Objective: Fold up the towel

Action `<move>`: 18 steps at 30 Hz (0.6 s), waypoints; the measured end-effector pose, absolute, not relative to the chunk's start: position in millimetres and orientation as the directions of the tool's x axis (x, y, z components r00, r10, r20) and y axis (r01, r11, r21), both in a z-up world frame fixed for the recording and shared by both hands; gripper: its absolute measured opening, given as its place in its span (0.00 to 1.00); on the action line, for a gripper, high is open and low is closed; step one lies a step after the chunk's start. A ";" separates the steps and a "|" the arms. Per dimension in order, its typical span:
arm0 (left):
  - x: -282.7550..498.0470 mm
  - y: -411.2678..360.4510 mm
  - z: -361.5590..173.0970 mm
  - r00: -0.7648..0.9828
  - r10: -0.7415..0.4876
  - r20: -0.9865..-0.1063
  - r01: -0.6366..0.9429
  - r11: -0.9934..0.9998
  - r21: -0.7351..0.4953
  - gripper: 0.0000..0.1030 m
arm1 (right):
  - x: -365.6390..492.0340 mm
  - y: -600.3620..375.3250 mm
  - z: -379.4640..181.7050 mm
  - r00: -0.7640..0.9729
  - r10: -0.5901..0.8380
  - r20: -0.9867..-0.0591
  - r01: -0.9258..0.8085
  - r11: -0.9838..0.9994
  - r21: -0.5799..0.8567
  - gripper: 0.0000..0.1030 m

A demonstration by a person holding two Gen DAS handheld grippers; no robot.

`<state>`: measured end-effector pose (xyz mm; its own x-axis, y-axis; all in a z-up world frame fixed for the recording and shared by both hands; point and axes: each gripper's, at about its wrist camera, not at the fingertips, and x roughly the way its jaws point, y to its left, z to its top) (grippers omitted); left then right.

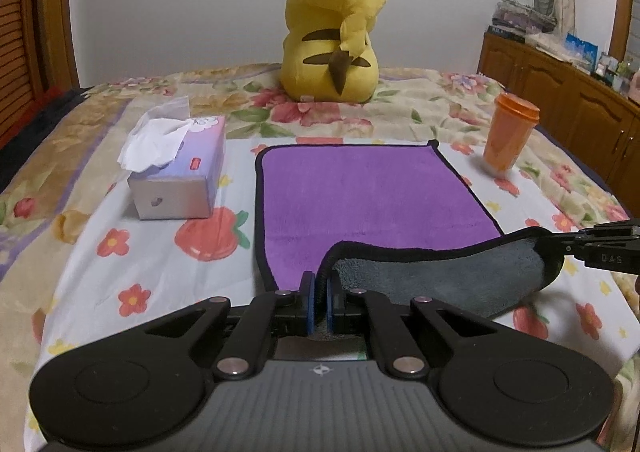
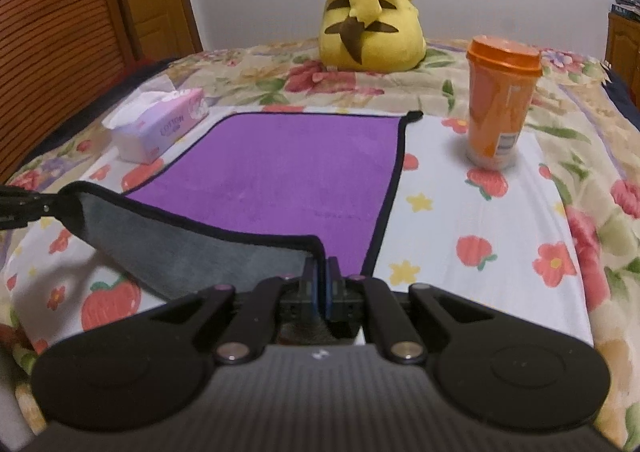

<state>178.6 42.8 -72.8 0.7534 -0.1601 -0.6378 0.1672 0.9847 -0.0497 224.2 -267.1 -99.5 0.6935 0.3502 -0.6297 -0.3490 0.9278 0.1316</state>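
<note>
Pinching one towel (image 1: 360, 188): left gripper (image 1: 319, 288) and right gripper (image 2: 320, 272), two corners.

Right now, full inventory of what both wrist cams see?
towel: 1, purple top, grey underside, black trim; flat on the bed, near edge lifted
tissue box: 1, lilac, white tissue sticking out; left of towel
cup: 1, orange, lidded; right of towel
plush toy: 1, yellow, brown stripes; far end of bed
bed cover: 1, floral and strawberry print
cabinet: 1, brown wood; right wall
left gripper: jaws shut on near-left corner
right gripper: jaws shut on near-right corner
</note>
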 end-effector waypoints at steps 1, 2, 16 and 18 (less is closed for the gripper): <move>179.8 42.6 -72.4 0.755 -0.162 -0.636 0.168 0.984 -0.051 0.08 | 224.6 -267.1 -98.3 0.697 0.353 -0.624 -0.352 0.927 0.131 0.04; 181.1 42.5 -72.2 0.756 -0.162 -0.634 0.168 0.984 -0.052 0.08 | 225.0 -266.8 -97.1 0.700 0.355 -0.620 -0.355 0.926 0.129 0.04; 203.7 40.1 -79.3 0.755 -0.159 -0.636 0.181 0.983 -0.031 0.08 | 235.8 -264.9 -101.0 0.710 0.354 -0.609 -0.377 0.921 0.097 0.04; 206.0 40.7 -80.7 0.756 -0.160 -0.635 0.182 0.983 -0.030 0.08 | 236.9 -265.4 -100.3 0.715 0.354 -0.604 -0.377 0.922 0.094 0.04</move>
